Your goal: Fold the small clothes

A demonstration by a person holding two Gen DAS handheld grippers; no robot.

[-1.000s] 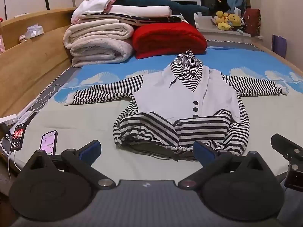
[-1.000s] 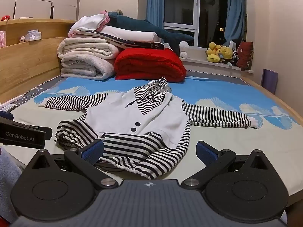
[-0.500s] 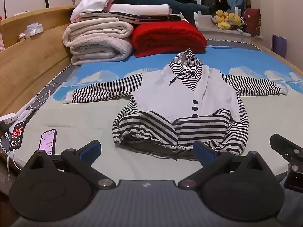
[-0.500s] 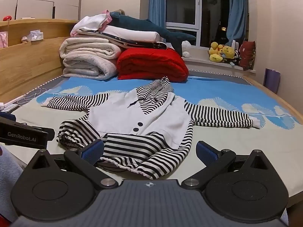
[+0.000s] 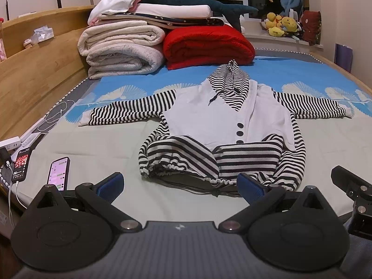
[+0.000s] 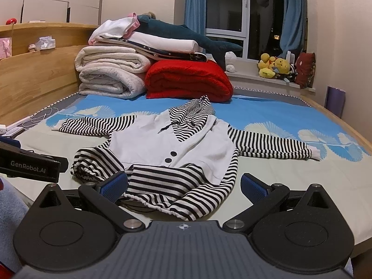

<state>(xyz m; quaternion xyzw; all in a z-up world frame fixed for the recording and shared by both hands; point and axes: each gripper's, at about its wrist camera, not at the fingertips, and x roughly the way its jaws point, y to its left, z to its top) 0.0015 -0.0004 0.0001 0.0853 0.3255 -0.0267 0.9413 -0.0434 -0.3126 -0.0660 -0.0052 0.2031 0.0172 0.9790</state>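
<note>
From my left wrist camera, my left hand-held gripper (image 5: pixel 180 184) is held low and level near the bed's front edge, pointing across the bed (image 5: pixel 97 146) toward the headboard end. Its two blue-padded fingers (image 5: pixel 111 183) stand wide apart with nothing between them. The small striped top (image 5: pixel 223 125) lies face up just ahead, white front panel with dark buttons, both striped sleeves spread out to the sides, hood pointing away from me. Its hem is bunched and turned up toward the buttons, and the right fingertip overlaps that hem in the picture; I cannot tell whether it touches. Two lit phones (image 5: pixel 58 172) lie on the bed at the left edge. Folded white blankets (image 5: pixel 121 48) and a red blanket (image 5: pixel 207 46) are stacked at the far end. The body of my other gripper shows at the right border.

From my right wrist camera, my right hand-held gripper (image 6: pixel 183 184) is also low and level, aimed the same way, its jaws spread wide and holding nothing. The striped top (image 6: pixel 176 144) sits just ahead and slightly left, and the near hem corner lies between the two fingers, close to the left pad (image 6: pixel 115 184). The left gripper's black body, lettered GenRobot.AI, reaches in from the left border.
</note>
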